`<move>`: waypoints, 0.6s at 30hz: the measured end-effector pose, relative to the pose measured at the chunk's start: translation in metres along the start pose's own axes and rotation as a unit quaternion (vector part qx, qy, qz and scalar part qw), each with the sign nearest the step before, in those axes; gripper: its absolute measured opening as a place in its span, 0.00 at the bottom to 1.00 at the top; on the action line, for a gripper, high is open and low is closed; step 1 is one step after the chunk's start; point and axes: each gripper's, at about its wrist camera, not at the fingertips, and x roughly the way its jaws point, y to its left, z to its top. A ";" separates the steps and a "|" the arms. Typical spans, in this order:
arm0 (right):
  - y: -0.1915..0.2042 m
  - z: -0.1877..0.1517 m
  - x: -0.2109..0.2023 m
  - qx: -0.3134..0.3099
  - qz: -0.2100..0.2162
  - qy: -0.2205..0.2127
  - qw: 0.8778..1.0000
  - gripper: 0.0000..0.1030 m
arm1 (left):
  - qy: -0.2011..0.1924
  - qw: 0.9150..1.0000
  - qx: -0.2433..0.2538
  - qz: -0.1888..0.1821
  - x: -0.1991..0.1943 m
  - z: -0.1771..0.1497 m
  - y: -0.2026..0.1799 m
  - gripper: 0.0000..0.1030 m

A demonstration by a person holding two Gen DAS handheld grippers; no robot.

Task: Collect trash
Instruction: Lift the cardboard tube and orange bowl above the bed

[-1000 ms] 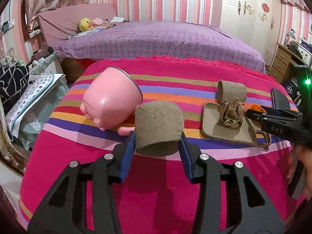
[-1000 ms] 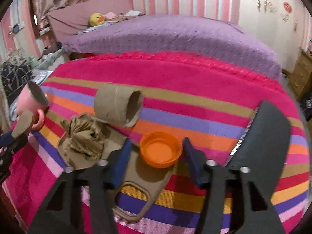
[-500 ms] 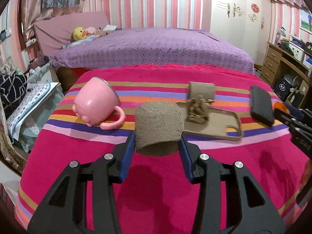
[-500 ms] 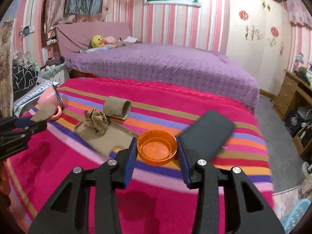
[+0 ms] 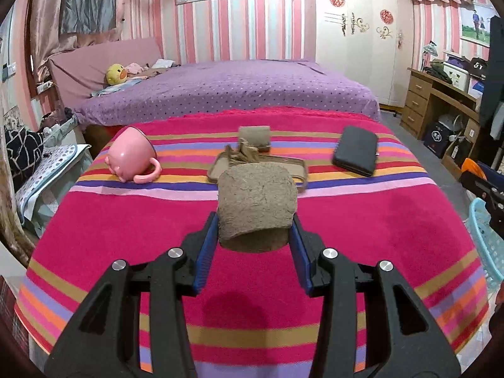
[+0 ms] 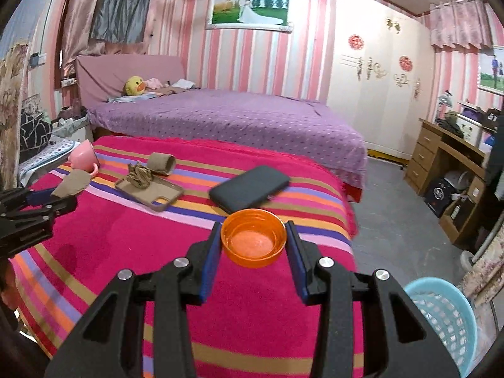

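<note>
Lifting clear of the striped blanket (image 5: pixel 126 236), left gripper (image 5: pixel 254 236) clamped cardboard roll (image 5: pixel 256 201), right gripper (image 6: pixel 253 245) clamped orange cap (image 6: pixel 253 242); both pulled back toward blue basket (image 6: pixel 447 318).

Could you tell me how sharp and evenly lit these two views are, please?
Left wrist view: cardboard tube in the left gripper is sharp; fisheye bends the edges. Right wrist view: orange cap in the right gripper is crisp, corners dark.
</note>
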 end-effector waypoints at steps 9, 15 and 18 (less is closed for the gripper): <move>-0.049 -0.027 0.003 0.049 -0.001 0.014 0.999 0.39 | -0.009 1.000 0.010 -0.005 -0.005 -0.016 -0.032 0.42; -0.055 -0.033 0.010 0.061 0.013 0.023 0.998 0.39 | -0.009 1.000 0.026 0.007 0.000 -0.019 -0.046 0.42; -0.052 -0.034 0.012 0.057 0.016 0.026 0.998 0.39 | -0.011 0.999 0.029 0.013 -0.001 -0.020 -0.049 0.42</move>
